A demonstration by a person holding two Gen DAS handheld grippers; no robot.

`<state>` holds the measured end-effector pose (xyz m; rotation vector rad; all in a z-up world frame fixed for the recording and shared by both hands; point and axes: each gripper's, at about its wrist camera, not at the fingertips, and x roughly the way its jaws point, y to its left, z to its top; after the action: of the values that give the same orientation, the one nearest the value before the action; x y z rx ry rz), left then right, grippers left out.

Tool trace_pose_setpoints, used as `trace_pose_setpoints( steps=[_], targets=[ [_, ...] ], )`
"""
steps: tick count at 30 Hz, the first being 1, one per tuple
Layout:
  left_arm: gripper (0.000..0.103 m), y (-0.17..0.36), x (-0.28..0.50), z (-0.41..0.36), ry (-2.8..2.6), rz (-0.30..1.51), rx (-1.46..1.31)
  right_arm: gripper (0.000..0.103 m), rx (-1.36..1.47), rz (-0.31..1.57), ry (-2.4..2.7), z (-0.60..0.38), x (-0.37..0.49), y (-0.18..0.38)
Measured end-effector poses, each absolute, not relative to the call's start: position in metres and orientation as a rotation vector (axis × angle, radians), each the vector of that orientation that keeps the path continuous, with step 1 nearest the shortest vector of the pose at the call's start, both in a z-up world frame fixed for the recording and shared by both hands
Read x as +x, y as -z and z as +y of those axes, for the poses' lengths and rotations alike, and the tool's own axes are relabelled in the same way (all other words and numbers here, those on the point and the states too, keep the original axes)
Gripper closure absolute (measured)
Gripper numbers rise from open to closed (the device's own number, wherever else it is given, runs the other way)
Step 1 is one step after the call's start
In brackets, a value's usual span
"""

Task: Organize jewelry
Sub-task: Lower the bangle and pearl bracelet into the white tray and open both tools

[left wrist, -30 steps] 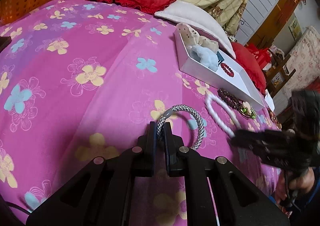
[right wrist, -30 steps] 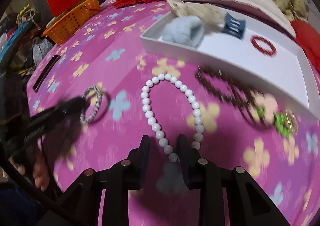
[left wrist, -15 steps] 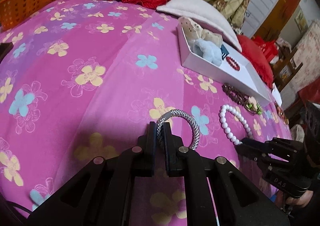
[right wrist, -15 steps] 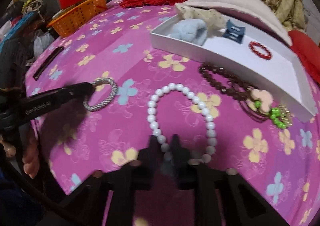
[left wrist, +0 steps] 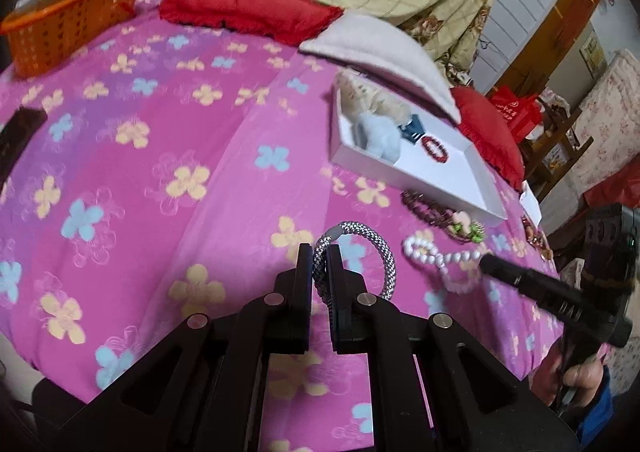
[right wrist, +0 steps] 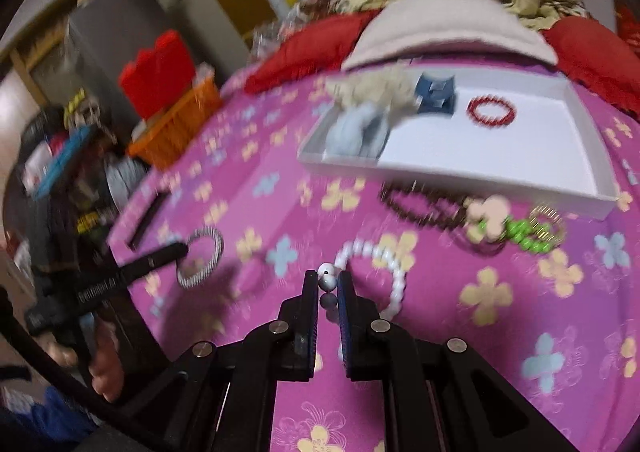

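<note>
The light is soft and a bit dim, like a lamp inside a room. Both pictures bend round at the edges, with black corners. The right wrist picture is very smeary, most of all on the far left. In the left wrist picture the pink bedspread (left wrist: 168, 156) looks clearer, with a dark shadow near the bottom.

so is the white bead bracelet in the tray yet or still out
Still out. The white bead bracelet lies on the pink bedspread in front of the white tray, with the right gripper shut on its beads.
</note>
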<state>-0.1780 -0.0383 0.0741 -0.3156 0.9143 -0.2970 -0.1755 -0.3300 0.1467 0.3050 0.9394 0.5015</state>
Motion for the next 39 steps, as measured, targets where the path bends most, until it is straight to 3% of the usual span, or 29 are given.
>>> trace_pose_setpoints(
  steps=[17,28,39],
  targets=[
    [0.098,-0.135,-0.117,-0.121,0.417,0.869,-0.165,0.094,0.289,0.755,-0.399,-0.387,-0.121,-0.234],
    [0.098,-0.095,-0.038,-0.196,0.366,0.953,-0.018,0.094,0.281,0.891,-0.322,-0.392,-0.037,-0.188],
    [0.096,-0.061,-0.003,-0.212,0.323,1.023,0.003,0.094,0.371,0.997,-0.249,-0.412,0.003,-0.129]
  ],
)
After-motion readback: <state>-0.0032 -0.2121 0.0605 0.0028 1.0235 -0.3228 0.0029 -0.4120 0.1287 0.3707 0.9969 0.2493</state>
